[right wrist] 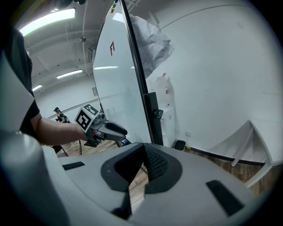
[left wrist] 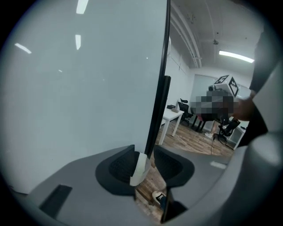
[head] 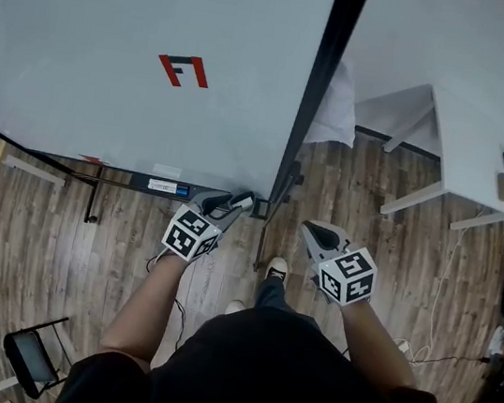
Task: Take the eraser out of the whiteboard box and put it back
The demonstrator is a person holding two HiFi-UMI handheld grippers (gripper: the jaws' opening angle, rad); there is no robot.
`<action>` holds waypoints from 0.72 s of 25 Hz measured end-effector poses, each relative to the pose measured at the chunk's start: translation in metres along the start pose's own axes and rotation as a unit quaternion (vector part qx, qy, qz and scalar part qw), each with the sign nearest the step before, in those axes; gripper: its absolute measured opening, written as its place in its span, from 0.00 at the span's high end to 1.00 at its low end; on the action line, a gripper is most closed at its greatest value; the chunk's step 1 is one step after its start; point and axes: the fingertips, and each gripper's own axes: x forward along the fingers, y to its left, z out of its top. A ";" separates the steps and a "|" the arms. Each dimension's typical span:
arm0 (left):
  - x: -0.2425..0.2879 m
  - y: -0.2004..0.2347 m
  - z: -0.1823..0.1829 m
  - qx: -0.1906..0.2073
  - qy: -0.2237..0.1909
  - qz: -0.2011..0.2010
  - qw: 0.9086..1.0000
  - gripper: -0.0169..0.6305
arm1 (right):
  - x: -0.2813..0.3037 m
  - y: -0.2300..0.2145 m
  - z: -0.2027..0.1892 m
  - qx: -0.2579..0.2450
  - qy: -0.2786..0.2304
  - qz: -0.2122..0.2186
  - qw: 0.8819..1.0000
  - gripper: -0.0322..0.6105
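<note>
Wood floor runs under the whiteboard. A white eraser sits between the spread jaws of my left gripper. It leans on the left pad, clear of the right one, near the board's black right edge. Further right, my right gripper is clenched on nothing.

Whiteboard left of table; whiteboard box along whiteboard's lower edge.
</note>
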 end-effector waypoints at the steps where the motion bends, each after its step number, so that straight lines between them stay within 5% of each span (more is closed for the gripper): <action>1: 0.003 0.001 -0.002 0.006 0.007 0.003 1.000 0.75 | 0.000 -0.001 -0.001 0.000 0.001 0.000 1.000 0.95; 18: 0.045 0.011 -0.036 0.039 0.099 0.003 0.994 0.67 | 0.009 -0.001 -0.013 0.008 0.016 0.007 1.000 0.95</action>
